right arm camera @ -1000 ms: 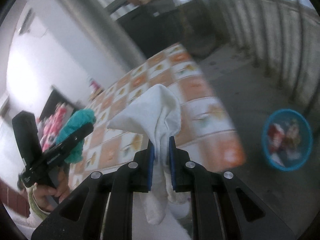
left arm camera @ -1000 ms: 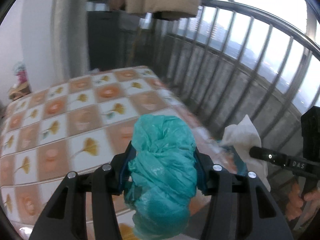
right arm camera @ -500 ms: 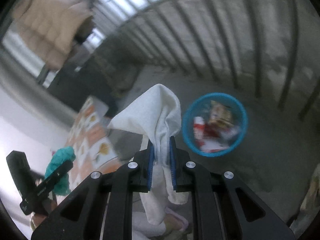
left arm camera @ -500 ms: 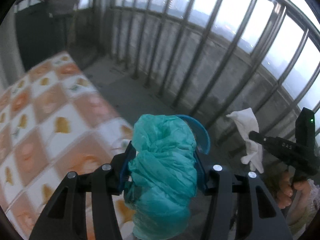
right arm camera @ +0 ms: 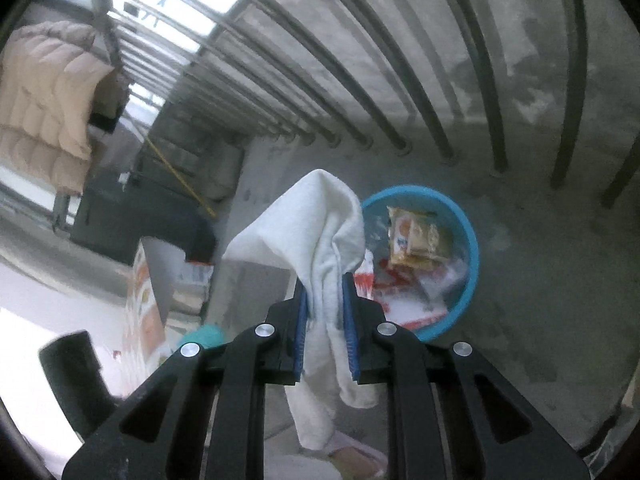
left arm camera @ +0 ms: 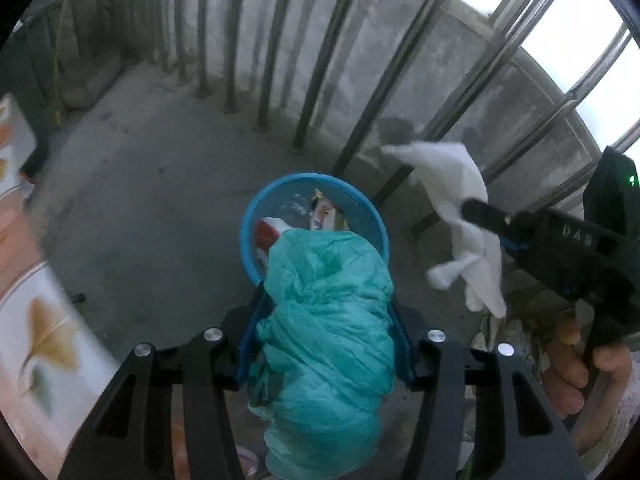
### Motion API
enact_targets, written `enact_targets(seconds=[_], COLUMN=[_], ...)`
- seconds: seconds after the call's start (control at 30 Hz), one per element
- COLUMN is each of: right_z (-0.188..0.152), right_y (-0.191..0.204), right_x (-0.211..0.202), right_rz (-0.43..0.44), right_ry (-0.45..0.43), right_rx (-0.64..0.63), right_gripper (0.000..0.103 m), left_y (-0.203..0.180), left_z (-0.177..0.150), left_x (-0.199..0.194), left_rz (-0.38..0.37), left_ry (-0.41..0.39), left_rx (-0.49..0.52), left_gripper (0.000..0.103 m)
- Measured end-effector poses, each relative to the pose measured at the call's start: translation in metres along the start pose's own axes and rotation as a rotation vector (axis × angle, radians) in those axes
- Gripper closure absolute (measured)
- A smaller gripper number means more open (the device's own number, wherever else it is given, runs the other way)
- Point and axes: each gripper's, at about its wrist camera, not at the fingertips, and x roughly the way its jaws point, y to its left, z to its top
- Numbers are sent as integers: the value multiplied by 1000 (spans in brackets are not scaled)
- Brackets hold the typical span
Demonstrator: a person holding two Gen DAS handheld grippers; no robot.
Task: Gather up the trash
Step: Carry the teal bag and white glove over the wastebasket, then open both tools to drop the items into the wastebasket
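the blue trash basket [left arm camera: 248,216] sits on the floor directly below and ahead of the left gripper [left arm camera: 322,344], which is clamped on a crumpled teal plastic bag [left arm camera: 324,320], while the right gripper [right arm camera: 326,320], pinching a white tissue [right arm camera: 316,224], hangs off to the basket's side, so the left looks nearer for the drop.

Blue basin's [left arm camera: 312,184] near rim behind the teal bag [left arm camera: 326,320]; tablecloth [left arm camera: 44,344] blurred.

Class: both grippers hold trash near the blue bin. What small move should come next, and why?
Probably lower the left gripper a little over the bin and then open it. Its fingers clamp the green bag, which in the left view already overlaps the bin's near rim. The right gripper holds the white cloth off to the bin's side, so it can follow.
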Motion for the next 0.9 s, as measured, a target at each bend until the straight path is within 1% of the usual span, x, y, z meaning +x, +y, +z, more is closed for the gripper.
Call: enact_targets(seconds=[0.03,0.07,0.1,0.13,0.17,0.23,0.27,0.3,0.33,0.4,0.5,0.6,0.7,0.73,0.83,0.9], right_z=[4,10,17,22,29,33,33,29,25,15,3,-6,-6,-9,-10,-19], right_y=[-2,-4,-7,-11,-18,-32,-41,-51,-59,-70,-74,-71,-57,-46,-22,6], right_x=[4,9,18,26,40,60,75,87,94,98,92,79,64,53,40,19], right_rz=[4,16,36,38,32,24,1,-48,-76,-70,-70,-70,-67,-65,-66,-56], right_ry=[-1,0,3,6,13,25,49,83,105,118,108,98,74,60,35,8], right_rx=[7,16,30,39,52,92,110,136,166,201,203,181,129,84,-11,-113], right_gripper=[85,82,79,70,54,34,34,34,33,34,34,34,34,34,33,32], left_y=[-1,-3,-5,-5,-5,0,6,9,16,25,29,21,9,8,7,11], left_z=[4,9,15,19,22,28,29,30,29,28,30,31,26,24,8,-7], left_x=[5,13,27,37,52,74,82,85,83,71,52,33,5,-2,-34,-63], left_rz=[-7,-14,-41,-61,-63,-33,-15,-11,-23,-57,-75,-76,-67,-64,-55,-56], left_ry=[2,2,0,10,36,73,99,111,110,84,48,-1,-66,-82,-143,-188], left_rx=[0,1,0,1,-3,-42,-79,-106,-147,-188,-202,-173,-102,-85,-40,-29], left_gripper=[50,47,34,25,13,12,12,12,12,12,12,12,12,12,12,12])
